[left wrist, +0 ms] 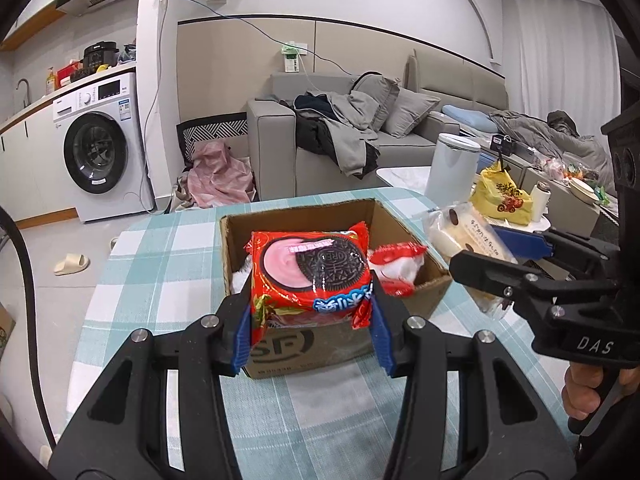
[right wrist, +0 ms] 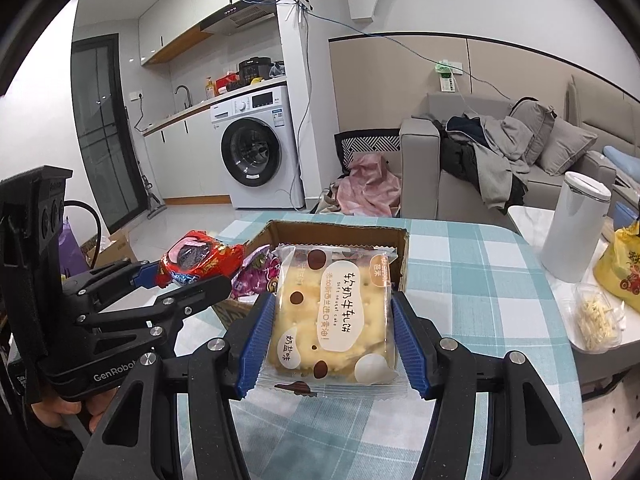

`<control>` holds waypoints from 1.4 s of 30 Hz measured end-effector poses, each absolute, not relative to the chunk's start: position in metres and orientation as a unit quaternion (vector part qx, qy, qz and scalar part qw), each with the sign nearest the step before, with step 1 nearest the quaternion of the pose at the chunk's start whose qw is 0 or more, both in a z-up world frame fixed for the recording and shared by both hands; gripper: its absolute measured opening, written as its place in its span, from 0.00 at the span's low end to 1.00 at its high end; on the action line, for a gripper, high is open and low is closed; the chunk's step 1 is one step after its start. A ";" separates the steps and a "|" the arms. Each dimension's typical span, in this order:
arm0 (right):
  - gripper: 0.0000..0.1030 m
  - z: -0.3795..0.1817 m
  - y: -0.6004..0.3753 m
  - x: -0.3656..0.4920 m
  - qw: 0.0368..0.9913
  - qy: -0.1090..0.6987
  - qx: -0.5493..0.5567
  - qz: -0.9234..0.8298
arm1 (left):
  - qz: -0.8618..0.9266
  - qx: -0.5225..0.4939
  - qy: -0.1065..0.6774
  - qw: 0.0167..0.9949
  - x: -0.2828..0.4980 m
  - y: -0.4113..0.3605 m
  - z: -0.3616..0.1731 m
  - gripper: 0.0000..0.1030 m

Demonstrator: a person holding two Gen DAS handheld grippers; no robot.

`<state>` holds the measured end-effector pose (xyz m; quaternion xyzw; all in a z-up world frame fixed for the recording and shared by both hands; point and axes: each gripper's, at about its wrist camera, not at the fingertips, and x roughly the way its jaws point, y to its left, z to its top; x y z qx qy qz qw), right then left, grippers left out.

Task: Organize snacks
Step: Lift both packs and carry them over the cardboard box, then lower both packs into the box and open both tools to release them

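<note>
I count one cardboard box (left wrist: 424,280) on the worktop (left wrist: 168,248), my landmark. Two claws: the left claw (left wrist: 312,324) and the right claw (right wrist: 326,334), each before the box. Two held snack packs: one red cookie pack (left wrist: 310,270) and one pale cracker pack (right wrist: 334,316). Inside the box, one red-and-white pack (left wrist: 396,266) and one purple pack (right wrist: 256,274)

Checked-cloth table (left wrist: 132,280) carries open cardboard box (left wrist: 430,280).
</note>
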<state>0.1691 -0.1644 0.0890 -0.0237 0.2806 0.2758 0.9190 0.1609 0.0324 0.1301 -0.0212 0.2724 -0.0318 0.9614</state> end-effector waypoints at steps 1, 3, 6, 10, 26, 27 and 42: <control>0.57 0.089 -0.163 0.171 0.918 0.282 -0.022 0.278 | -0.031 -0.023 0.273 0.961 0.165 0.034 0.130 0.44; 0.57 0.090 -0.162 0.175 0.918 0.284 -0.017 0.277 | -0.028 -0.024 0.274 0.961 0.173 0.036 0.129 0.44; 0.57 0.091 -0.158 0.183 0.918 0.283 -0.012 0.279 | -0.025 -0.026 0.275 0.961 0.186 0.040 0.128 0.44; 0.57 0.092 -0.154 0.194 0.916 0.285 -0.005 0.282 | -0.021 -0.034 0.277 0.960 0.203 0.045 0.125 0.44; 0.57 0.083 -0.134 0.235 0.907 0.305 0.017 0.288 | -0.020 -0.043 0.290 0.956 0.269 0.056 0.084 0.44; 0.57 0.080 -0.133 0.238 0.906 0.309 0.021 0.287 | -0.018 -0.045 0.291 0.956 0.272 0.058 0.081 0.44; 0.57 0.059 -0.125 0.269 0.902 0.337 0.029 0.269 | -0.008 -0.034 0.287 0.957 0.302 0.062 0.049 0.44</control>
